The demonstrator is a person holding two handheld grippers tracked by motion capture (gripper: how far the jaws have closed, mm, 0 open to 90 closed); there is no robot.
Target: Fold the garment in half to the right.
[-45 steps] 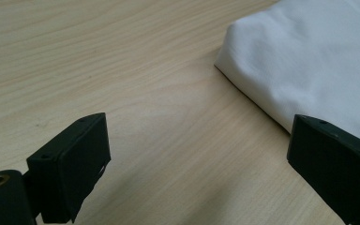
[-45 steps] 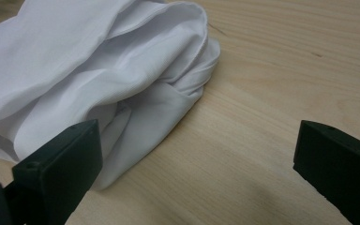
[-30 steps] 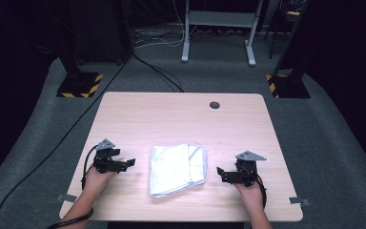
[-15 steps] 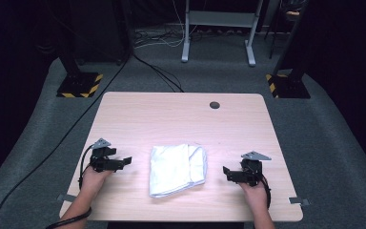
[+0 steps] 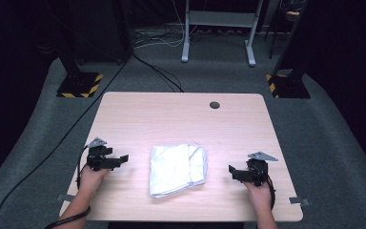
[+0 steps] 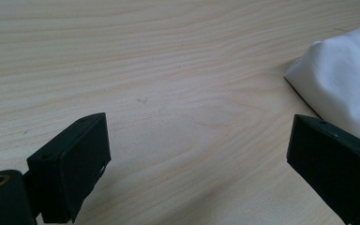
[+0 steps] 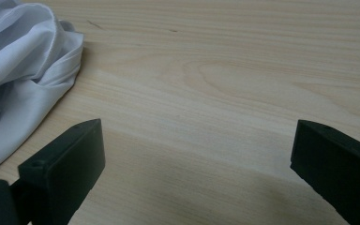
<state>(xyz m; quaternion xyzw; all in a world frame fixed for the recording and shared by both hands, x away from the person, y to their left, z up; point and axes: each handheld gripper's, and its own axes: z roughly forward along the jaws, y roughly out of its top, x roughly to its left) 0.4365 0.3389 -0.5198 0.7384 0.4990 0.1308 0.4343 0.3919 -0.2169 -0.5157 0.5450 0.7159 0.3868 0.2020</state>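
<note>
Two tools flank a folded white cloth (image 5: 177,169) that lies on the near middle of a pale, wood-grained table (image 5: 181,117) with rounded corners. From the high view, the left tool (image 5: 119,159) sits on the near left of the table and the right tool (image 5: 232,171) on the near right, each held by a hand, each well apart from the cloth and pointing inward toward it. That view also takes in the small dark round hole (image 5: 214,105) near the far edge of the table, the grey carpeted floor (image 5: 324,143), a black cable (image 5: 38,164) trailing across the floor on the left, and the yellow-and-black striped bases (image 5: 80,85) of dark stands beyond the far corners.

The left gripper view gives what the high view cannot: the fine wavy grain of the table and the soft, rounded fold of the cloth (image 6: 344,82) at its right edge, beside one blocky black jaw. Here the jaws stand wide apart over bare wood, clamped on nothing. The right gripper view shows the cloth (image 7: 23,70) rumpled in thin layered pleats, with the right tool's matte, square-edged jaws likewise wide apart and empty.
</note>
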